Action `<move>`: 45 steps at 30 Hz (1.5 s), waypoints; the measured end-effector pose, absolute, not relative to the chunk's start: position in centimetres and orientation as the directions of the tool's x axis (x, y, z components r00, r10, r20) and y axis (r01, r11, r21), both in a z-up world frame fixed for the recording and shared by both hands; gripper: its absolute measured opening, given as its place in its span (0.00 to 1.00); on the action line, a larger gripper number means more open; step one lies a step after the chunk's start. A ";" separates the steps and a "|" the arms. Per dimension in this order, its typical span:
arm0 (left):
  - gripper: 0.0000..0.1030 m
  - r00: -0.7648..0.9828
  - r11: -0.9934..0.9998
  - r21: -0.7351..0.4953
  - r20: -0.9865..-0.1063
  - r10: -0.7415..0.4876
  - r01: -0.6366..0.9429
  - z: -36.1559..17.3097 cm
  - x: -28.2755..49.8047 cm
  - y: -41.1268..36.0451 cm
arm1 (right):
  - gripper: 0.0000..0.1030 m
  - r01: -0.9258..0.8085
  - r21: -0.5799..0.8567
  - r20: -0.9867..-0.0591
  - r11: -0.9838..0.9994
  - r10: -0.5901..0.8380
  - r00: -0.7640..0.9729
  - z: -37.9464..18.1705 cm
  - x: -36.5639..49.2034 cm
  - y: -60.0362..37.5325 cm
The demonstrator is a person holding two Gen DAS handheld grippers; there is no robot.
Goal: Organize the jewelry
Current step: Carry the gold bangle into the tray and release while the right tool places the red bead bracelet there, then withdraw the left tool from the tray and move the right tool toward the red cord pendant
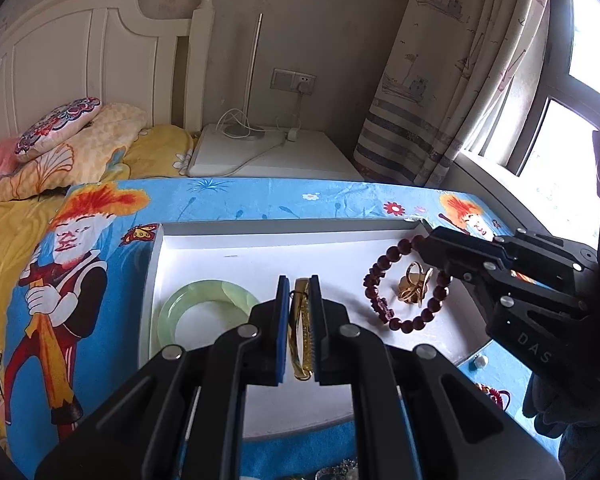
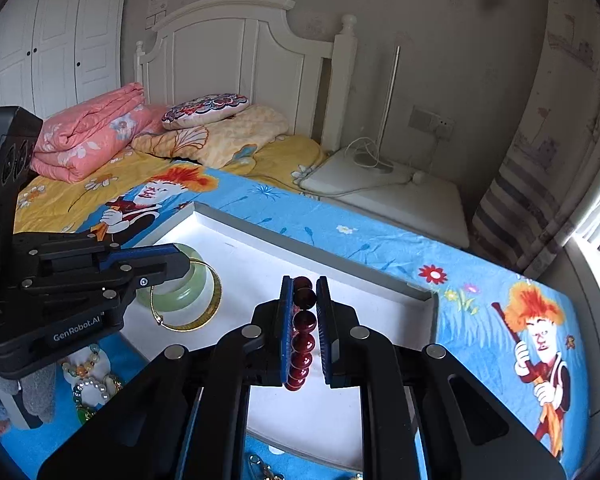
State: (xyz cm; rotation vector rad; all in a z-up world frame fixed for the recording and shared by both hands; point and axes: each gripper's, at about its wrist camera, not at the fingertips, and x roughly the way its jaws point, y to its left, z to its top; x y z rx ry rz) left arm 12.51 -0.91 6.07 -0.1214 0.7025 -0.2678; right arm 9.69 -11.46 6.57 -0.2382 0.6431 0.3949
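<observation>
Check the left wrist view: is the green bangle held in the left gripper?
No. The left gripper is shut on the gold bangle; the green bangle lies in the white tray.

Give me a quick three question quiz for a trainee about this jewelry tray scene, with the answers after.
1. True or false: the left hand-held gripper is shut on the gold bangle.
2. What does the right hand-held gripper hold? A) jade bangle B) red bead bracelet C) pearl necklace
3. Fill in: the gold ring lies inside the loop of the ____.

Key:
1. True.
2. B, the red bead bracelet.
3. Red bead bracelet; both are over the white tray, where the jade bangle lies too.
</observation>
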 end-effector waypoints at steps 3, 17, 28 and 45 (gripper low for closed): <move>0.08 0.727 0.954 -0.212 -0.618 -0.299 0.212 5.9 13.2 -1.3 | 0.13 -0.433 -0.043 -0.623 0.900 0.314 0.716 6.4 9.9 -11.5; 0.82 0.788 0.997 0.035 -0.614 -0.038 0.075 4.3 12.1 -1.5 | 0.53 -0.297 -0.030 -0.596 0.954 0.221 0.772 6.6 8.4 -16.8; 0.88 0.798 0.991 0.133 -0.597 0.082 -0.002 5.3 7.5 -1.5 | 0.61 -0.258 0.017 -0.594 0.966 0.217 0.775 5.1 4.9 -20.6; 0.92 0.793 0.998 -0.060 -0.608 -0.034 -0.003 3.7 -0.7 1.9 | 0.63 -0.337 0.047 -0.606 0.940 0.295 0.739 2.7 -1.3 -20.7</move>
